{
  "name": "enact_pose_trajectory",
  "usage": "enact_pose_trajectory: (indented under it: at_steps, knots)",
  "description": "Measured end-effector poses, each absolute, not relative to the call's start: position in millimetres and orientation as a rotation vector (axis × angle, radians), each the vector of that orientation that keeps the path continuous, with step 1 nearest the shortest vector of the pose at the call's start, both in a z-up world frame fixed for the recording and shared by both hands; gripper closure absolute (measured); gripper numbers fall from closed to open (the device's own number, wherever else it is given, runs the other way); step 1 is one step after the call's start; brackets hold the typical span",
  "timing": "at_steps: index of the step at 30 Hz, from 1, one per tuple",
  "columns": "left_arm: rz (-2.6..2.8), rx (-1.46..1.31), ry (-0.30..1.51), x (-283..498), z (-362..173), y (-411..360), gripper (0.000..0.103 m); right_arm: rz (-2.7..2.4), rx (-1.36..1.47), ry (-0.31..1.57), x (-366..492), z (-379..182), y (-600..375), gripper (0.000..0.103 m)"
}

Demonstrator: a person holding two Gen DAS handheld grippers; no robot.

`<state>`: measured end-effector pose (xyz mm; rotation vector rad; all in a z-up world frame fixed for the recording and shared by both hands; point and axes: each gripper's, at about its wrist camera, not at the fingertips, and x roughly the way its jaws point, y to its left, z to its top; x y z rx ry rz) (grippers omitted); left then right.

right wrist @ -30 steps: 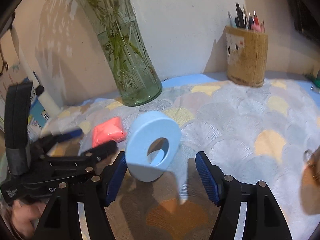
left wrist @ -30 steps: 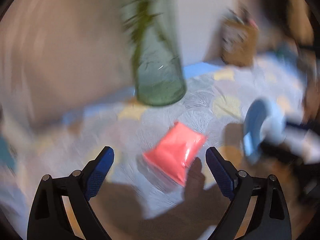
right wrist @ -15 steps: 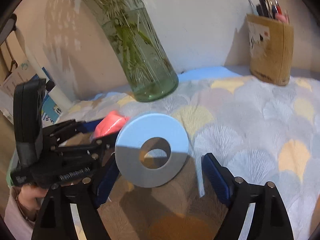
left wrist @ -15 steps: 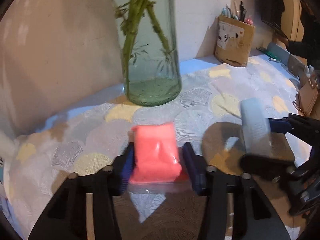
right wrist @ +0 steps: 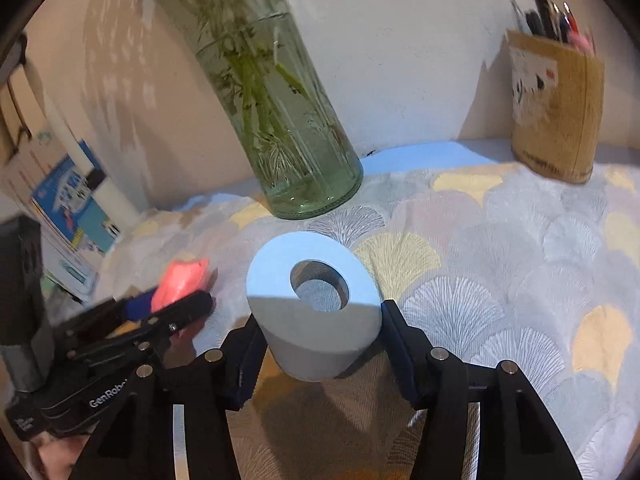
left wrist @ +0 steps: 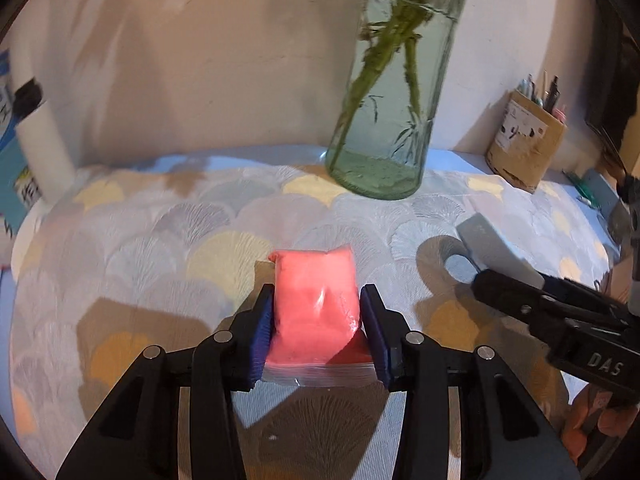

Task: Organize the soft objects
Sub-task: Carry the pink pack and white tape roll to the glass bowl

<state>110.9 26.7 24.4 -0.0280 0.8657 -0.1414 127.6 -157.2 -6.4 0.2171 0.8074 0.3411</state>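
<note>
Both grippers loaded: one soft item clamped in each.

The pink powder-filled clear plastic pouch (left wrist: pixel 316 308) is clenched between the left gripper (left wrist: pixel 317 322) pads above the fan-patterned tablecloth (left wrist: pixel 168 240). The pale blue foam ring (right wrist: pixel 314 304) is gripped by the right gripper (right wrist: pixel 320 344), lying at 3 o'clock of the pouch. A green glass vase with stems (left wrist: pixel 386 120) stands at 12 o'clock, and a cardboard pen holder (right wrist: pixel 558 120) at 2 o'clock.

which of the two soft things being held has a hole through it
The pale blue foam ring in the right gripper has it; the pink pouch, clamped in the left gripper, is a solid sealed bag.
</note>
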Motion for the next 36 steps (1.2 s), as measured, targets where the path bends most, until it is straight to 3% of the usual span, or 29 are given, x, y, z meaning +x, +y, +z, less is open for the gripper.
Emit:
enact_pose_trajectory:
  at_steps: [20,36]
  knots:
    - [-0.017,-0.046,0.877,40,23,12,0.062,0.449,0.24,0.805,23,-11,-160,0.048]
    - [0.022,-0.168,0.9,-73,26,-31,0.062,0.454,0.275,0.82,-72,-12,-195,0.048]
